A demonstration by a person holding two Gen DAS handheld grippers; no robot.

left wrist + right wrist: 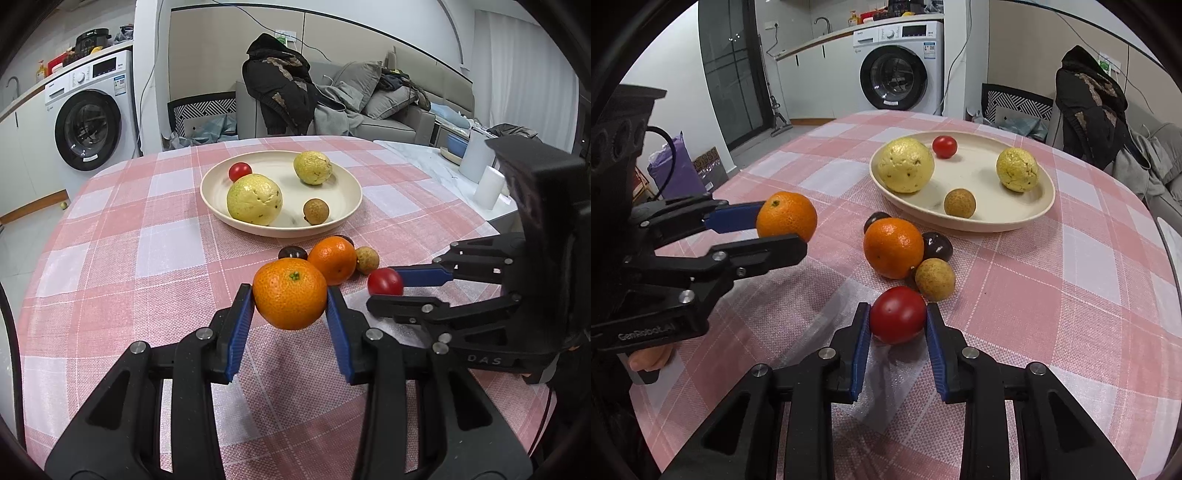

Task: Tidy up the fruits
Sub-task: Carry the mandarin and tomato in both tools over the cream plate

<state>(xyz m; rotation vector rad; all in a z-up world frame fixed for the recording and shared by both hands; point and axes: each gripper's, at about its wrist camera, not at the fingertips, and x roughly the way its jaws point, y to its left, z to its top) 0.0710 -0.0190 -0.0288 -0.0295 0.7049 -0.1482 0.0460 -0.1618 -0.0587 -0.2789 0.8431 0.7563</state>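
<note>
My left gripper (290, 295) is shut on an orange tangerine (290, 293), held just above the pink checked cloth; the right wrist view shows that gripper (783, 230) from the side. My right gripper (897, 314) is shut on a red tomato (897, 314) low over the cloth, both blue pads against its sides. Beside it lie a second tangerine (893, 247), a brown longan (935, 278) and two dark round fruits (937, 245). Behind them, a cream plate (1045, 206) holds two yellow-green guavas (905, 164), a small tomato (944, 146) and a longan (959, 202).
The round table (110, 240) drops off at left and behind the plate. A marble side table (424, 155) with white cylinders (488, 187) stands at right. A sofa with clothes and a washing machine (88, 110) stand beyond. A finger (646, 360) grips the left handle.
</note>
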